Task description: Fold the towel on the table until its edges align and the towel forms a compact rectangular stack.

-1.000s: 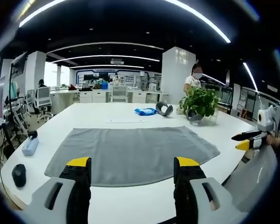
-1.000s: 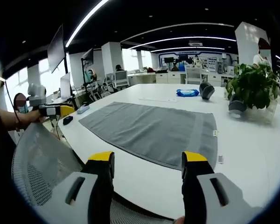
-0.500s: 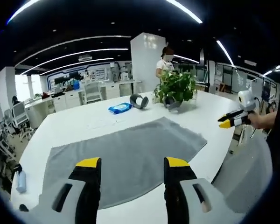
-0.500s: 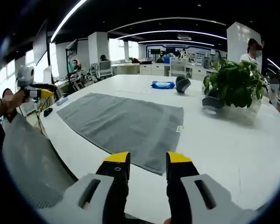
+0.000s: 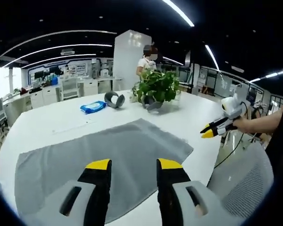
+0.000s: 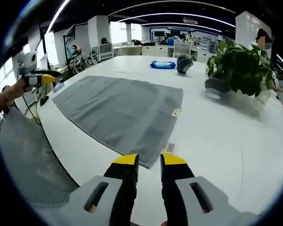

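Towel (image 6: 118, 113) flat on the table (image 6: 217, 136), long axis running leftward off the right gripper (image 6: 148, 160), near corner just ahead. Jaws narrowly apart; left gripper (image 5: 133, 164) wider, over the near edge.

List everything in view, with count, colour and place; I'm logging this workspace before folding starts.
towel: 1, grey, spread flat on the table
table: 1, white, under everything
plant: 1, green, far right of the towel
packet: 1, blue, beyond the towel
headset: 1, grey, beside the packet
chair: 1, grey mesh, at the table edge
person: 1, white top, behind the plant
left gripper: 1, yellow-tipped fingers, over the towel
right gripper: 1, yellow-tipped fingers, near the towel's corner
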